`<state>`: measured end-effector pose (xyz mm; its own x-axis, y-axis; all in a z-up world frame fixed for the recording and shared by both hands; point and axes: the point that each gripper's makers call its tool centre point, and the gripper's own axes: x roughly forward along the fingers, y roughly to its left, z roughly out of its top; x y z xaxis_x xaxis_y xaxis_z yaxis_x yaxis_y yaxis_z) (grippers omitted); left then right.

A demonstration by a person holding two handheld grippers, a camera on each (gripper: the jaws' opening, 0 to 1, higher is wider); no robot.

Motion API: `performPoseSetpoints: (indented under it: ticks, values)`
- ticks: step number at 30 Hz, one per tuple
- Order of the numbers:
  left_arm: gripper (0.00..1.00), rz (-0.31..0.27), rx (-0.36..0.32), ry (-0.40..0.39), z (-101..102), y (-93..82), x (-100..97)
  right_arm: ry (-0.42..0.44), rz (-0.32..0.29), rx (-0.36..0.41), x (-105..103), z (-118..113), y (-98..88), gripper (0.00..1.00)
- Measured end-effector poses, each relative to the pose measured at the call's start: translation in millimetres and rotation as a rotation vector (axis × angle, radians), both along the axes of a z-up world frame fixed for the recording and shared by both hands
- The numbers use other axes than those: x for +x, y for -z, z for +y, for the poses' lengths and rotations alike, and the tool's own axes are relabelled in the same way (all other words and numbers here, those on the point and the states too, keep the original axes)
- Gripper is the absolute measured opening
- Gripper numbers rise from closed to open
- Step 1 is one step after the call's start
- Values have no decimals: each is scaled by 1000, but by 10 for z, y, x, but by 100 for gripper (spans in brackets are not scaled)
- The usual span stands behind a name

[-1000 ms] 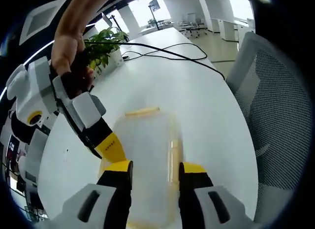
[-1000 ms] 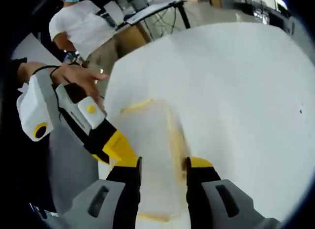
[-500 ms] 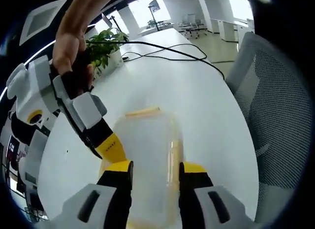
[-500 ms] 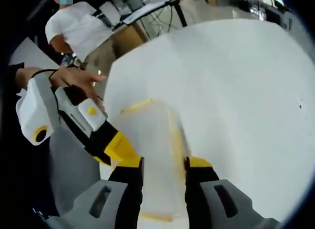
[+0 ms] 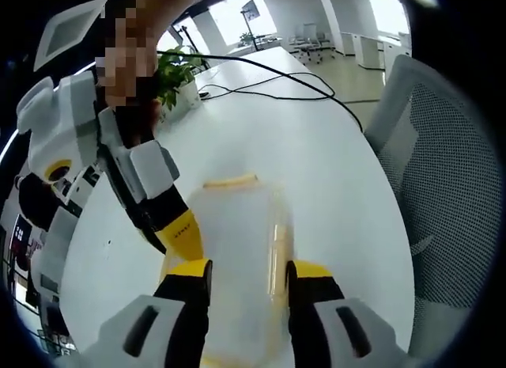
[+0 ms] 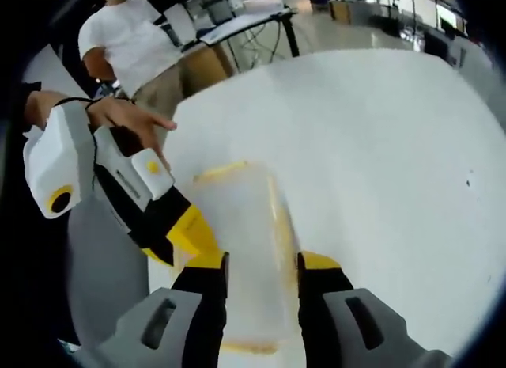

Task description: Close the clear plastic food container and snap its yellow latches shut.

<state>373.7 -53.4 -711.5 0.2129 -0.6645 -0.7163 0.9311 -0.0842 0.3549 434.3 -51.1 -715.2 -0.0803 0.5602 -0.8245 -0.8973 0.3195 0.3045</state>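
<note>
The clear plastic container (image 5: 237, 241) lies lengthwise on the white table (image 5: 324, 162), its lid down. One yellow latch (image 5: 229, 180) is at its far end and another (image 5: 277, 245) runs along its right side. My left gripper (image 5: 249, 275) is open, its yellow-tipped jaws standing over the container's near end. My right gripper (image 5: 180, 232) slants in from the left, its tip against the container's left edge. In the right gripper view the container (image 6: 241, 225) sits between my right gripper's (image 6: 259, 271) parted jaws. A hand (image 6: 130, 123) holds my left gripper (image 6: 190, 232), which touches the container's left edge.
A potted plant (image 5: 170, 71) and black cables (image 5: 269, 85) lie at the table's far end. A grey mesh chair (image 5: 447, 186) stands close on the right. A person in a white shirt (image 6: 134, 43) stands beyond the table's edge (image 6: 178, 115).
In the left gripper view the right gripper has tilted a little more upright, its tip staying at the container's edge. The container has not moved.
</note>
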Motion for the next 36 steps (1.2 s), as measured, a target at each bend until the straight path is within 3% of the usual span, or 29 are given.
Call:
performPoseSetpoints:
  ticks: [8, 18, 26, 36]
  values:
    - [33, 30, -3, -47, 38, -10, 4, 11, -41, 7, -45, -65, -79, 37]
    - [38, 67, -49, -139, 130, -151, 78, 45, -125, 25, -97, -127, -257, 42]
    - [42, 108, -93, -244, 312, -248, 213, 102, -189, 31, -182, -255, -331, 47]
    - [47, 163, -124, -338, 557, -239, 313, 173, -264, 27, -323, -431, -334, 54]
